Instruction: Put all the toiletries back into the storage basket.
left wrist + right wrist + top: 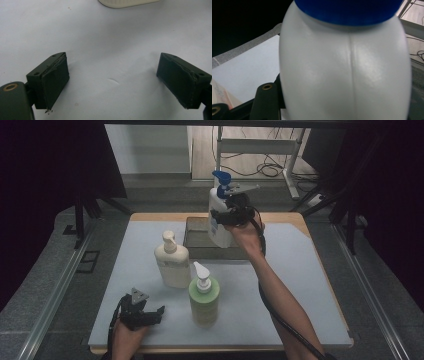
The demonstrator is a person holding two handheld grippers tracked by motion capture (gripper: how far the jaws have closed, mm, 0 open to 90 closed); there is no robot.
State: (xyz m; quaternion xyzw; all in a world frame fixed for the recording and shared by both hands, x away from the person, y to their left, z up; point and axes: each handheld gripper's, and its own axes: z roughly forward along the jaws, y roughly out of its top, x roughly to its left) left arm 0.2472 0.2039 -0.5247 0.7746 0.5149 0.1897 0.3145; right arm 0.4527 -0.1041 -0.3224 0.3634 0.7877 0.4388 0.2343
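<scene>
**Carrying the white bottle to the tray at the table's far edge**

Holding the white bottle with the blue pump (218, 215) by its body, the right gripper (226, 216) has its jaws clamped at a middling width on the bottle's two sides; in the right gripper view the bottle's seam (350, 75) fills the space between the jaws. The bottle stands upright, above the dark tray (196, 240) that sits at the middle of the table's far edge; whether its base rests on the tray floor or hangs just above it cannot be told. The step in hand is judged to be the placing of this bottle into the tray.

The left gripper (150, 314) rests near the table's (300, 285) near-left corner, its jaws wide apart with nothing between them, as the left gripper view confirms. The cream pump bottle (172, 262) and the green pump bottle (204, 295) stand upright toward the middle of the table, close together, the green one nearer the front edge.

The next move probably calls for lowering the white bottle squarely inside the tray walls, keeping it upright, and opening the jaws only once the base is seated, since a tall pump bottle tips easily.
</scene>
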